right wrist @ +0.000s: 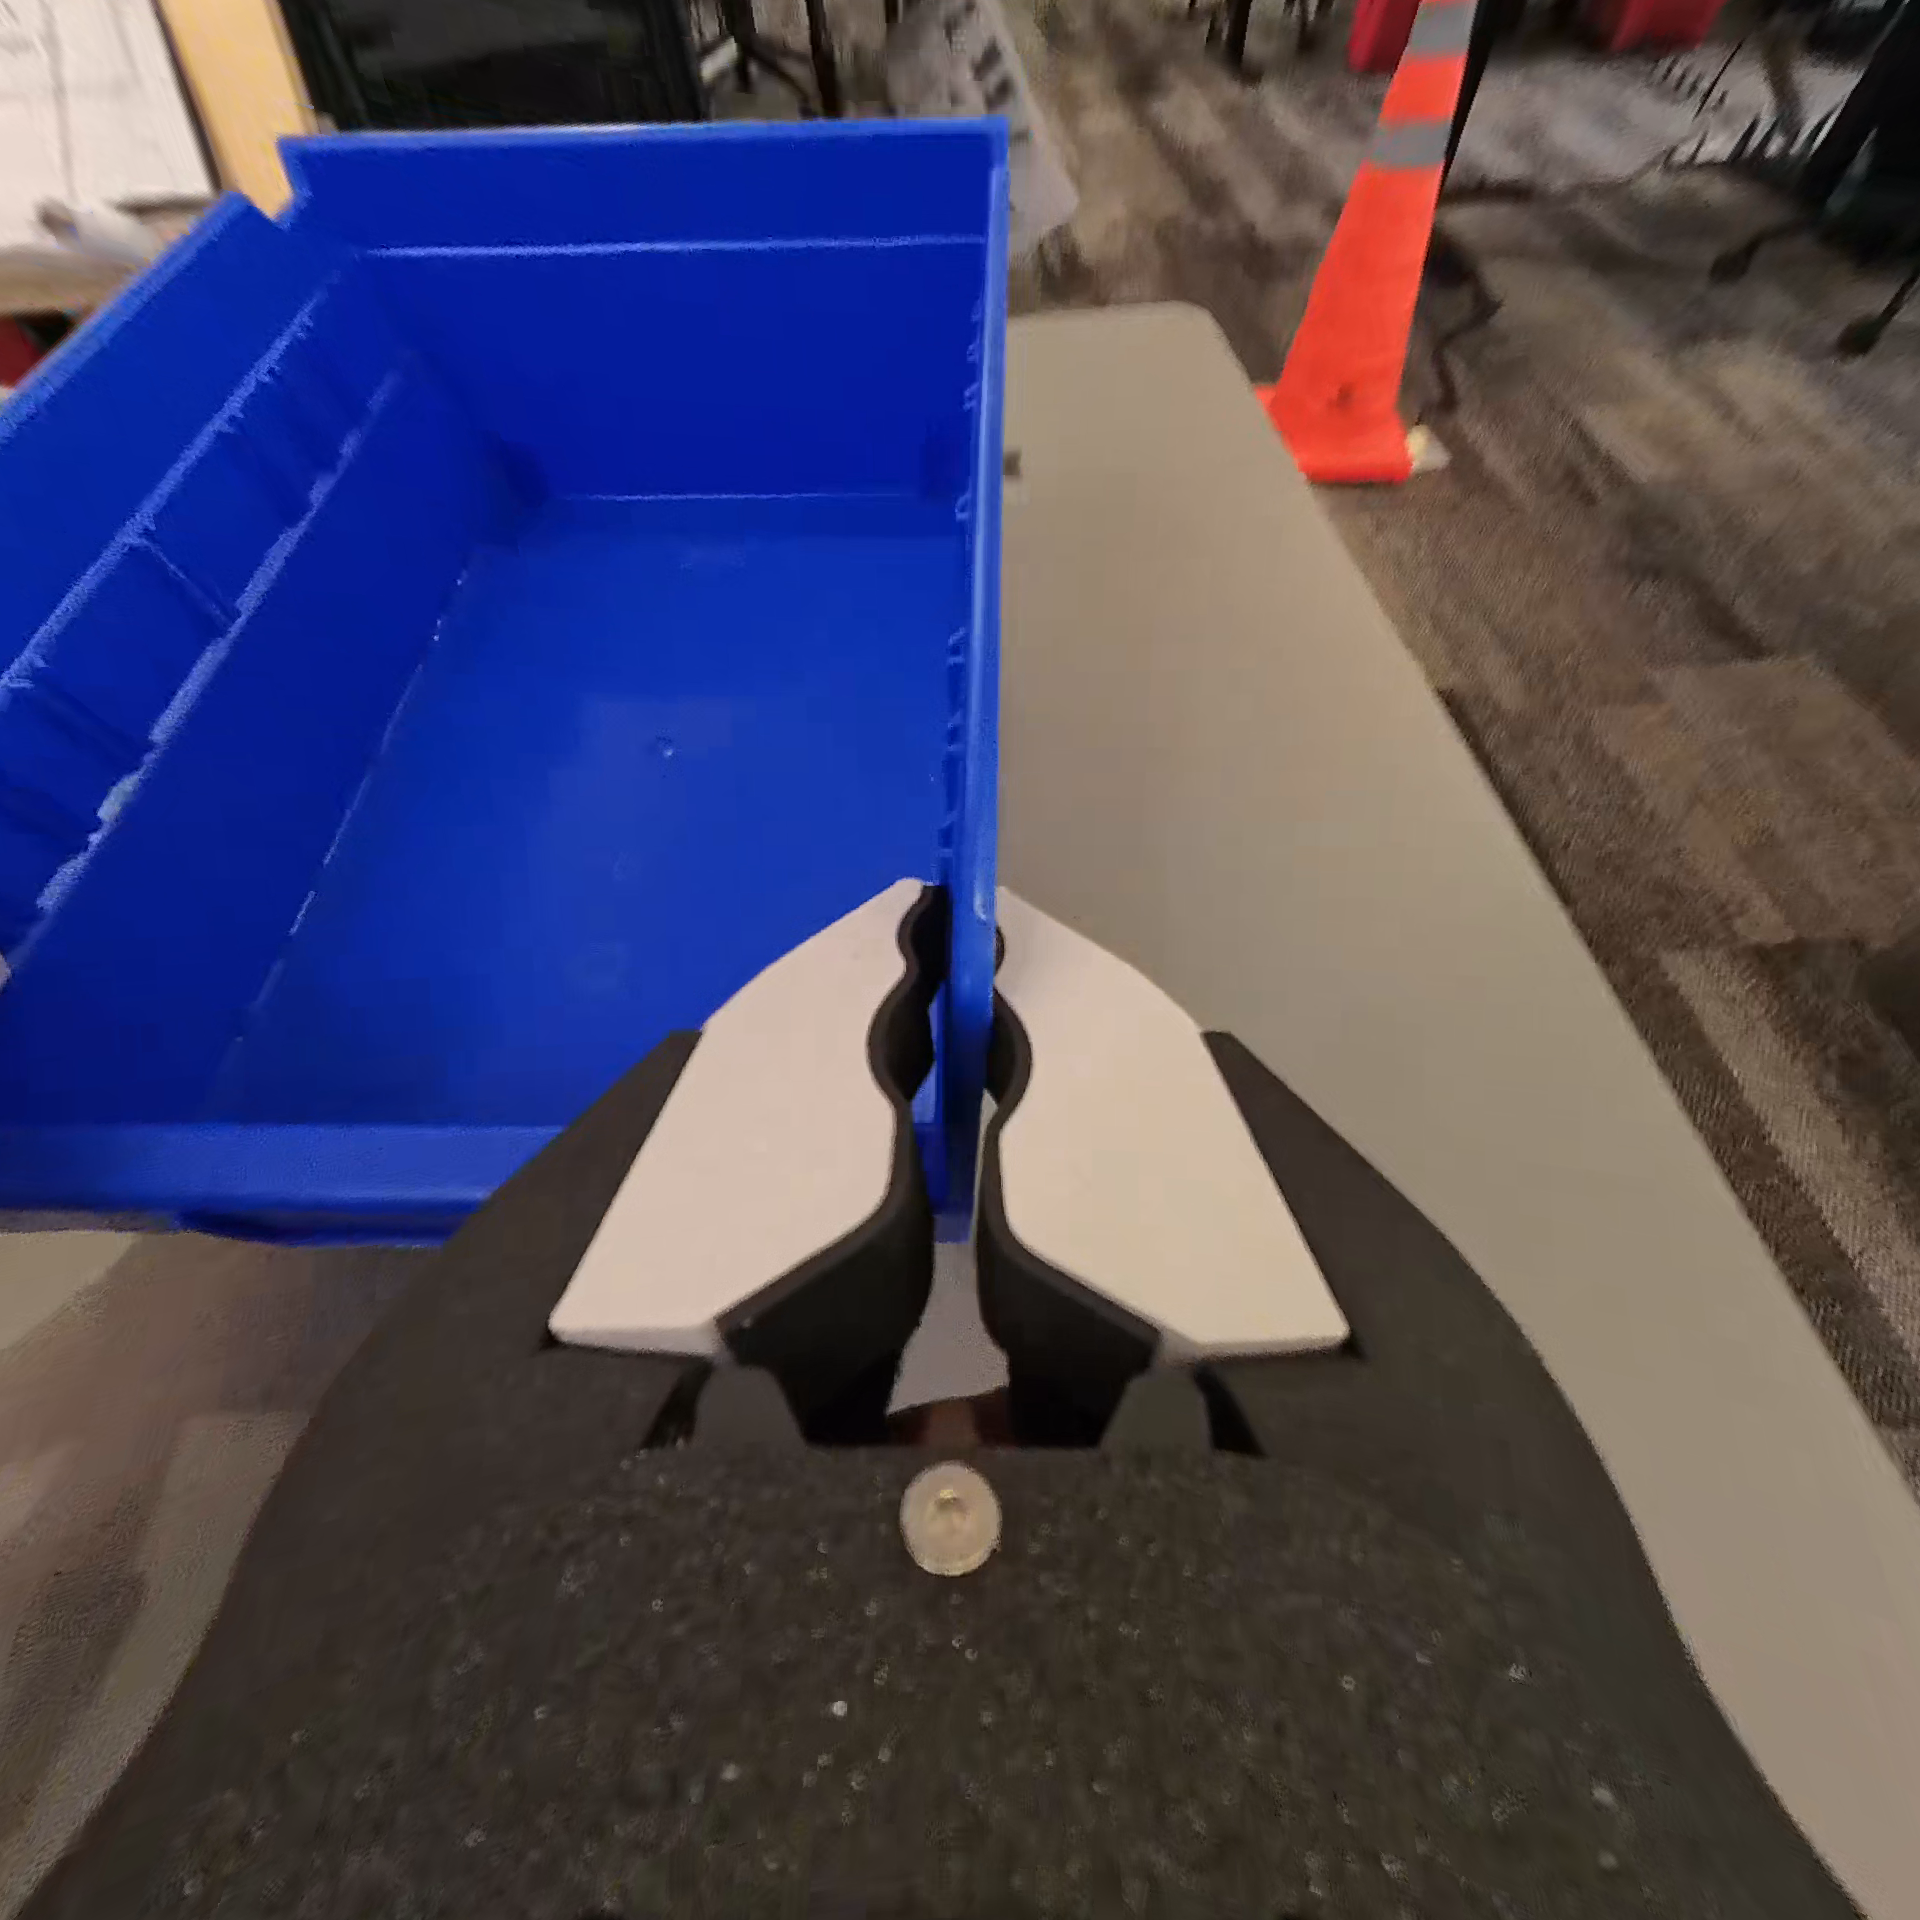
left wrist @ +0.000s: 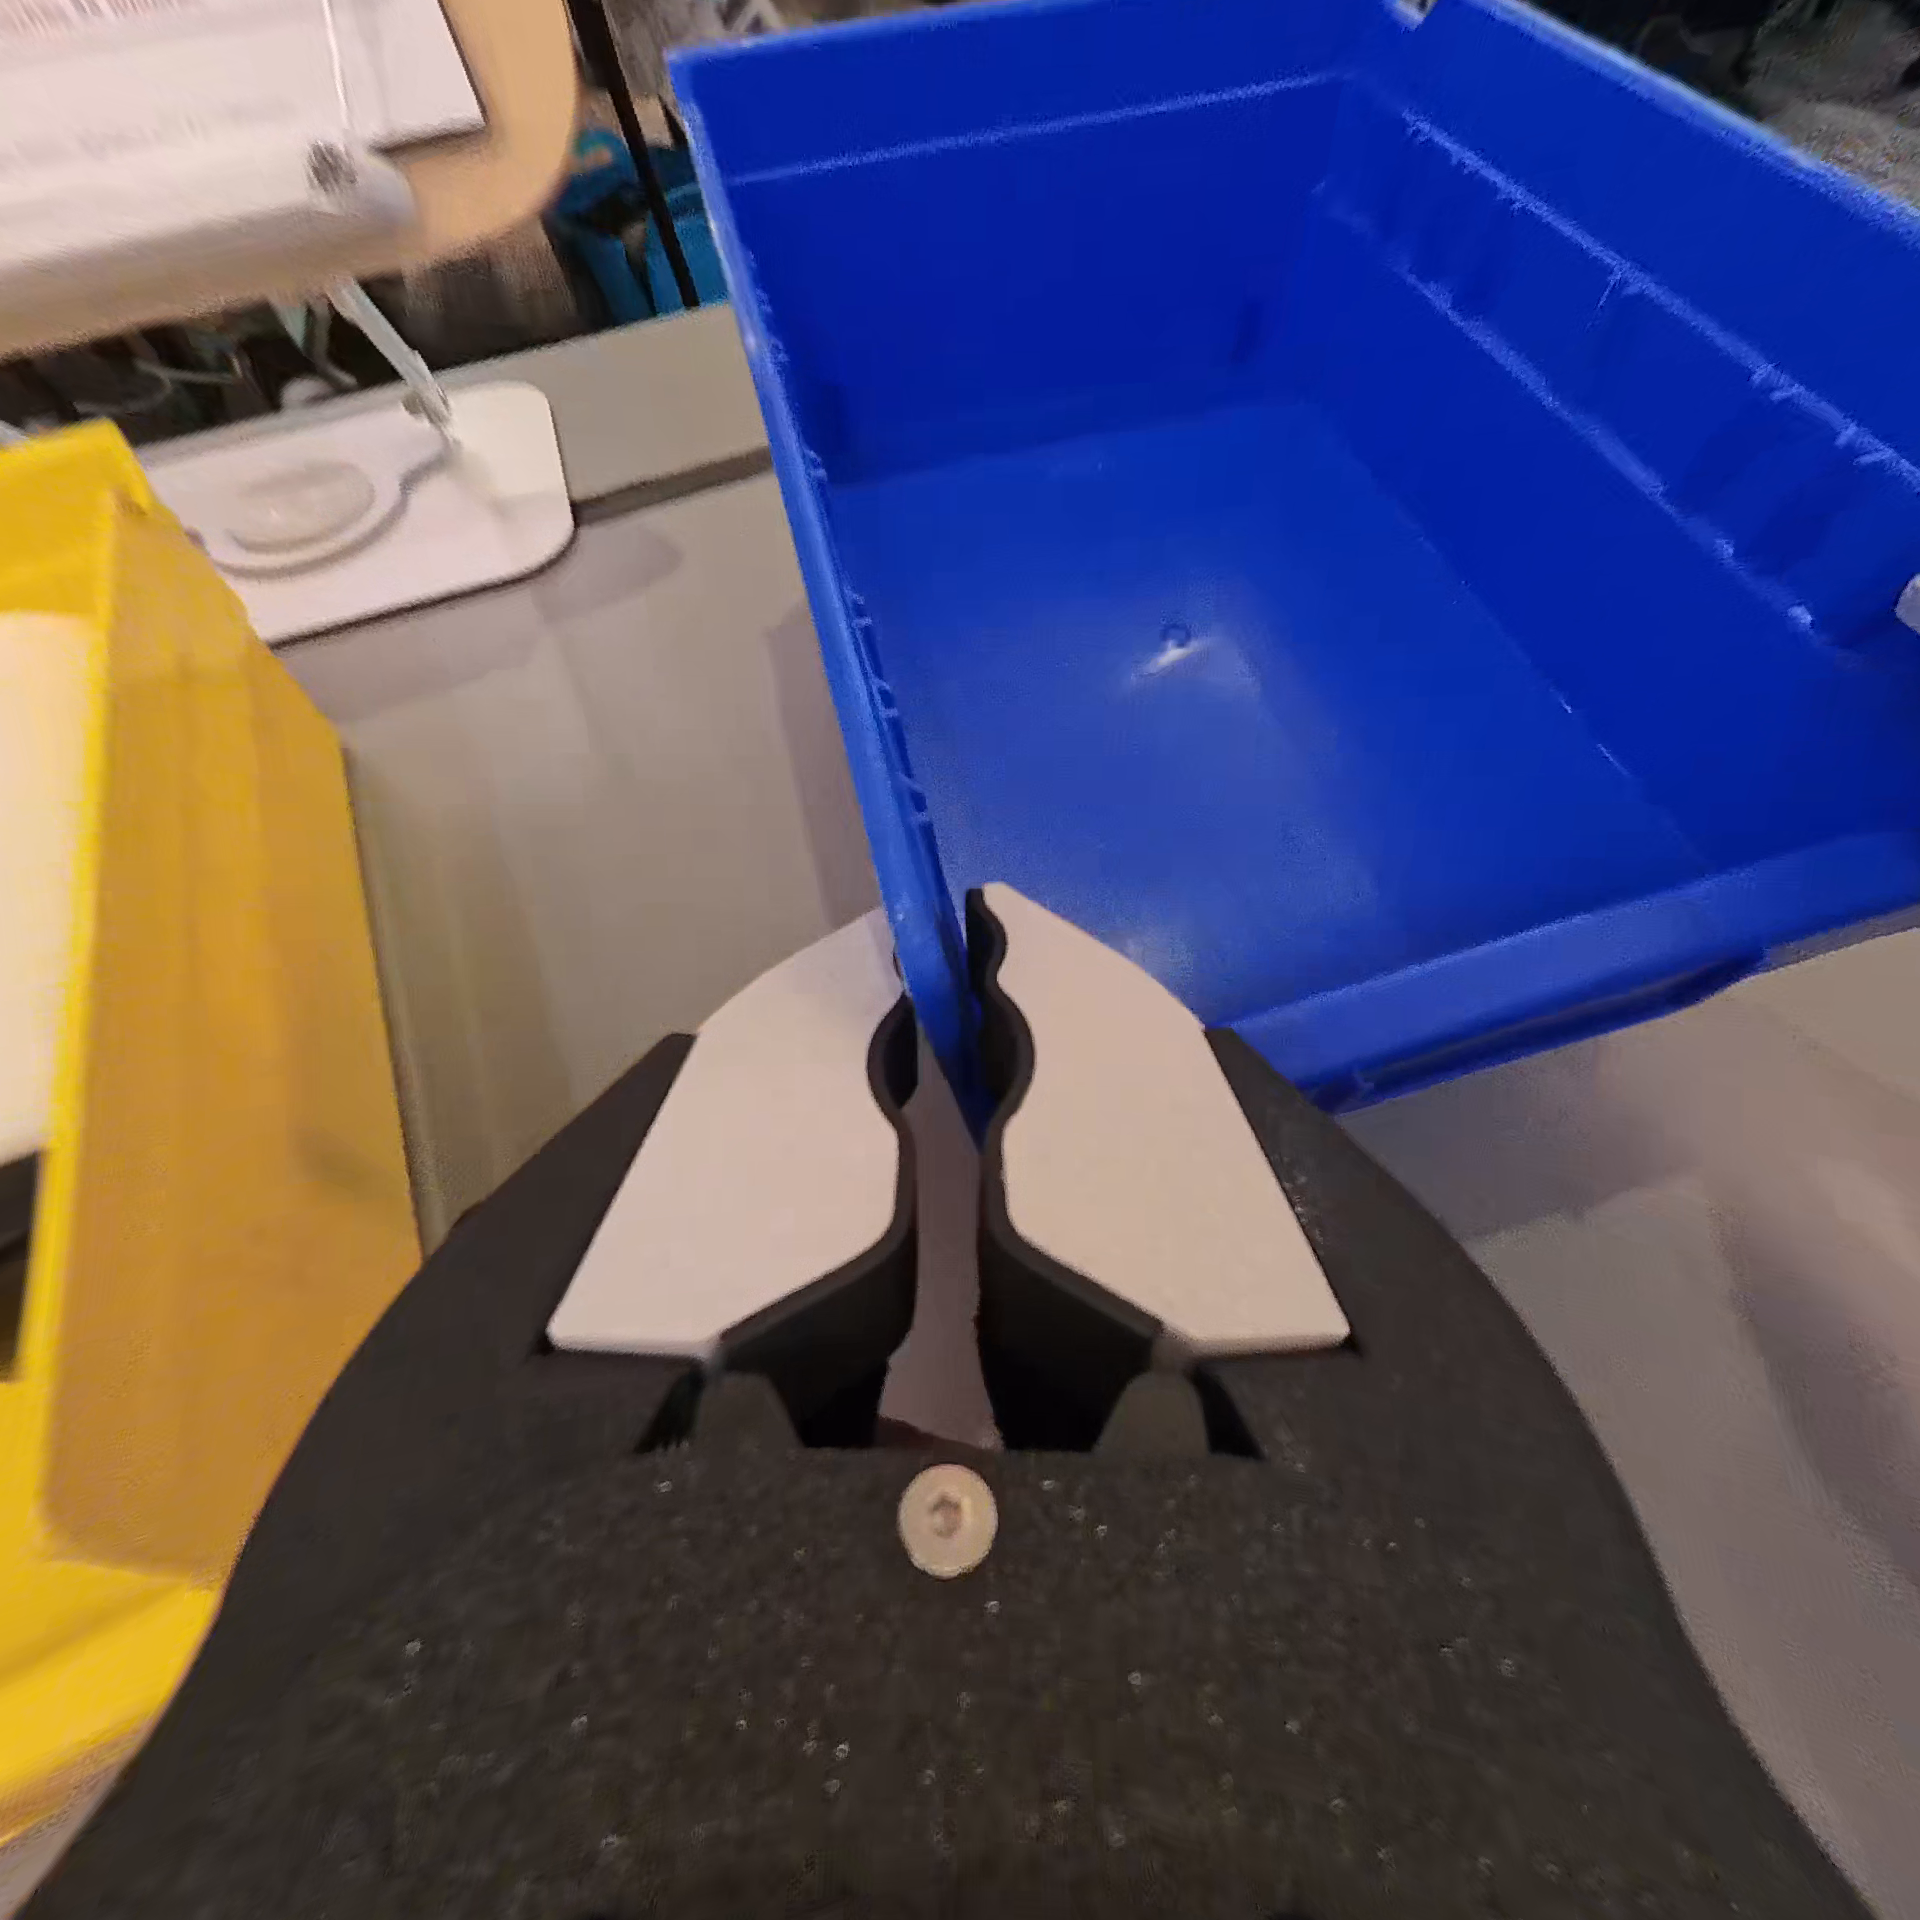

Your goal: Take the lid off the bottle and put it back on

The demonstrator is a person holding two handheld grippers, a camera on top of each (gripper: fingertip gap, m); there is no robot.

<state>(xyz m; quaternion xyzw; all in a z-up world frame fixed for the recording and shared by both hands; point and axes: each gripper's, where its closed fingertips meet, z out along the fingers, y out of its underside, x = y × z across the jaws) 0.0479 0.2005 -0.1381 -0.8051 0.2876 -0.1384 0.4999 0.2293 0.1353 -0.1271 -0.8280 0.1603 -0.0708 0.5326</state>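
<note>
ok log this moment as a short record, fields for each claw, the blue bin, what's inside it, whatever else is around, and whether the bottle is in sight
left claw: shut on the left side wall of the blue bin
right claw: shut on the bin's right side wall
bin contents: nothing visible inside
bin position: looks tilted, near edge seemingly raised off the grey table
left of the bin: yellow bin, white stand base
floor to the right: orange cone
bottle and lid: not in view
</note>
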